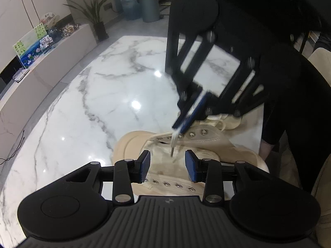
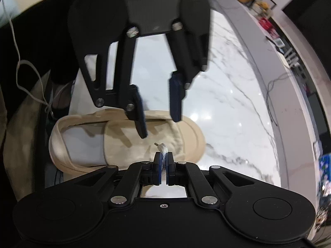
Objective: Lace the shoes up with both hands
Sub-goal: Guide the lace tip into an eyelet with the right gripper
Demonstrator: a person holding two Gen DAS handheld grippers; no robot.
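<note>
A beige canvas high-top shoe lies on the marble table, with its tongue laid open and metal eyelets along both flaps. My right gripper is shut on a white shoelace just behind its tip, which sticks out over the tongue. In the left wrist view that gripper slants down from the upper right, and the lace tip hangs below it. My left gripper is open above the tongue with nothing between its pads; its fingers straddle the space close to the lace tip.
The white marble table stretches away to the left. A person in black clothing stands at the right edge. Cream chairs are at the right; a sideboard, a plant and bins stand beyond the table.
</note>
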